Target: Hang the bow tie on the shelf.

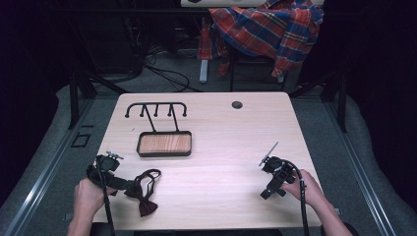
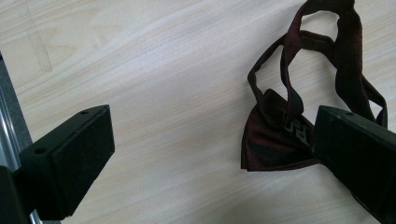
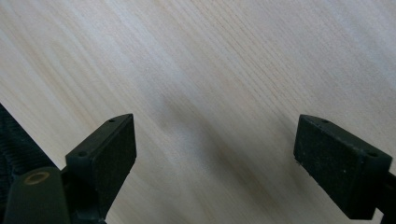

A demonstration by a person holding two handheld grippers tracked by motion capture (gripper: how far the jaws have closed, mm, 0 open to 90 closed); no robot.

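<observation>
A dark red bow tie (image 1: 145, 193) with its looped strap lies flat near the table's front left edge. My left gripper (image 1: 127, 185) rests just left of it, held by a hand at the table's corner. In the left gripper view the jaws (image 2: 215, 135) stand wide open; the bow tie (image 2: 275, 140) lies beside the right jaw, which covers one of its wings, and nothing is pinched. My right gripper (image 1: 271, 178) is at the front right, open (image 3: 215, 140) over bare wood.
A black hook rack (image 1: 156, 109) rises from a wooden tray base (image 1: 164, 143) at the table's left middle. A cable hole (image 1: 237, 104) sits near the far edge. Behind the table a plaid shirt (image 1: 268, 24) drapes over a chair.
</observation>
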